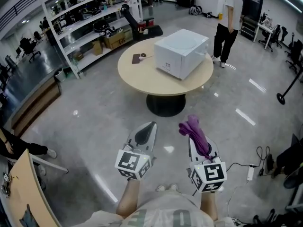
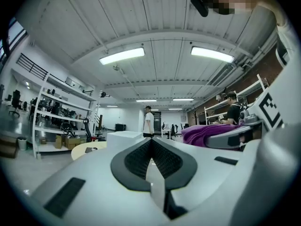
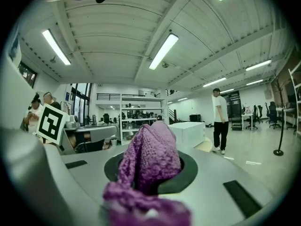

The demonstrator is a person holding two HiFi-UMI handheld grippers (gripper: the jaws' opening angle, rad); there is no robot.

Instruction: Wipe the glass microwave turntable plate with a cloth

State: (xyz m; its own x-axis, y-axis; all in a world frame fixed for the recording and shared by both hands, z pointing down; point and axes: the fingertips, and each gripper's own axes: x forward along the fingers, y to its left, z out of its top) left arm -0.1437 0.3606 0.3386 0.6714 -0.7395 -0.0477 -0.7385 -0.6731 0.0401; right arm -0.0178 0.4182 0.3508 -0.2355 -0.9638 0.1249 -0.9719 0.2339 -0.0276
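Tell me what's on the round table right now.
A white microwave and a small dark item sit on the table. The microwave's inside is hidden; no glass plate shows.

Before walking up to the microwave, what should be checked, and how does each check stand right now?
1. Cloth gripped: ok, the purple cloth is clamped in the right gripper.
2. Left gripper free: ok, jaws together with nothing between them.
3. Microwave within reach: not ok, it sits on the round table further ahead.
4. Glass plate located: cannot tell, none in view.
5. Bystander out of the way: ok, standing beyond the table.
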